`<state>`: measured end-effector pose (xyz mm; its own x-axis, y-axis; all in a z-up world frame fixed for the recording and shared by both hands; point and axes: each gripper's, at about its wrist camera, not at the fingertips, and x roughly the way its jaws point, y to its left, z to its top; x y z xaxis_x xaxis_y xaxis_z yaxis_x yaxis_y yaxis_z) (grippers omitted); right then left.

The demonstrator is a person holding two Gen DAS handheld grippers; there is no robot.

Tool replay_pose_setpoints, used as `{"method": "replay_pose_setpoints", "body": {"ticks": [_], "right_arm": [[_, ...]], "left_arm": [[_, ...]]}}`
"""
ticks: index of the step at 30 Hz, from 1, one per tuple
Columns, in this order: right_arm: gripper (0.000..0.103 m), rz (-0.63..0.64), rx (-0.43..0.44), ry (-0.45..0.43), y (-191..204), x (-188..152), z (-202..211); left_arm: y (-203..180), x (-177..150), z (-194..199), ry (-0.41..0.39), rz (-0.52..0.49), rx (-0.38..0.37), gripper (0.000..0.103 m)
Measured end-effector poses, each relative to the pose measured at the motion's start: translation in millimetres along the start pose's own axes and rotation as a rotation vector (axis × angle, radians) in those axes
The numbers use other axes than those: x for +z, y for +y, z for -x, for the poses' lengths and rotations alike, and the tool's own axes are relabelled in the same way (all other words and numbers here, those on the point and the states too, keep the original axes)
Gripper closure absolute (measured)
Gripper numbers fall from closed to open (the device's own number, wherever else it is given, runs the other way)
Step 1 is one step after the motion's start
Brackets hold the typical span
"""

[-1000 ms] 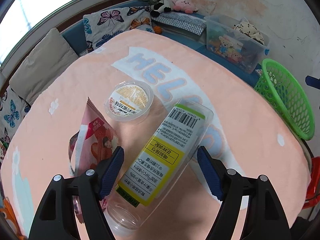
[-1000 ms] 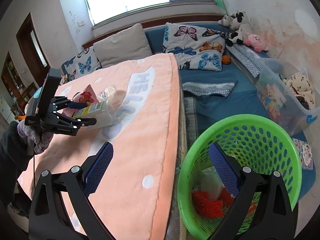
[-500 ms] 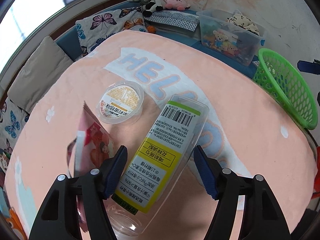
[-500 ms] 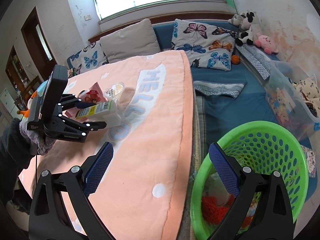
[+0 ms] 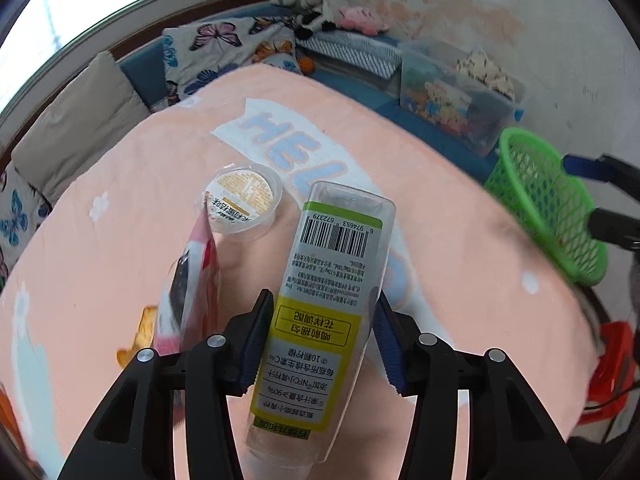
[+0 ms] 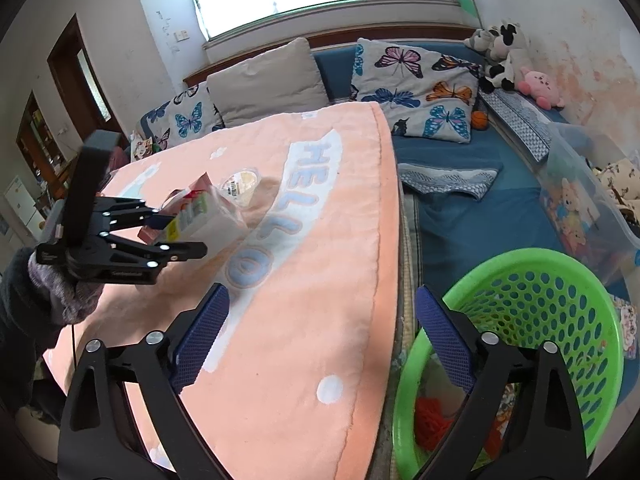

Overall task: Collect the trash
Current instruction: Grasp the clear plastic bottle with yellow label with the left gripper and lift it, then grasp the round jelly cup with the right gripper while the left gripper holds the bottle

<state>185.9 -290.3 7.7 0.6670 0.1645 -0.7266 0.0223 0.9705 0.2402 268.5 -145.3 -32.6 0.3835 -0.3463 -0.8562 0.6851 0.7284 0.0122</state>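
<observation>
Now the left gripper's (image 5: 320,340) jaws are closing on the bottle (image 5: 332,304), both pads against its sides, base pointing away. Beside it lie a pink packet (image 5: 192,292) and cup (image 5: 240,202). Right gripper's (image 6: 320,340) jaws, closing though wide and empty, hang beside the green basket (image 6: 560,280).

Blanket (image 5: 460,248): peach-pink, white band with pale blue letters, white dots.
Bottle (image 5: 332,280): clear, label yellow, white and green, black barcode.
Snack packet (image 5: 196,292): pink and white.
Cup (image 5: 240,204): clear, lid beige and white.
Basket (image 6: 560,320): bright green, perforated.
Cushions (image 6: 416,88): white with multicoloured butterflies.
Plain cushion (image 6: 268,80): beige.
Gripper pads (image 6: 204,336): dark blue on black frames.
</observation>
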Motion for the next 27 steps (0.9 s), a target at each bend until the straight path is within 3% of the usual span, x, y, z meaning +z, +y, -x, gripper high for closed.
{"method": "replay_pose_setpoints", "body": {"ticks": [14,27], "right_arm": [[0.027,0.107,0.096,0.033,47,38,-64],[0.031,0.244,0.102,0.094,100,73,-155]], "left_arm": [[30,-69,87,-0.114,0.271,0.021,0.059],[54,-104,101,-0.146,0.386,-0.002,0.059]]}}
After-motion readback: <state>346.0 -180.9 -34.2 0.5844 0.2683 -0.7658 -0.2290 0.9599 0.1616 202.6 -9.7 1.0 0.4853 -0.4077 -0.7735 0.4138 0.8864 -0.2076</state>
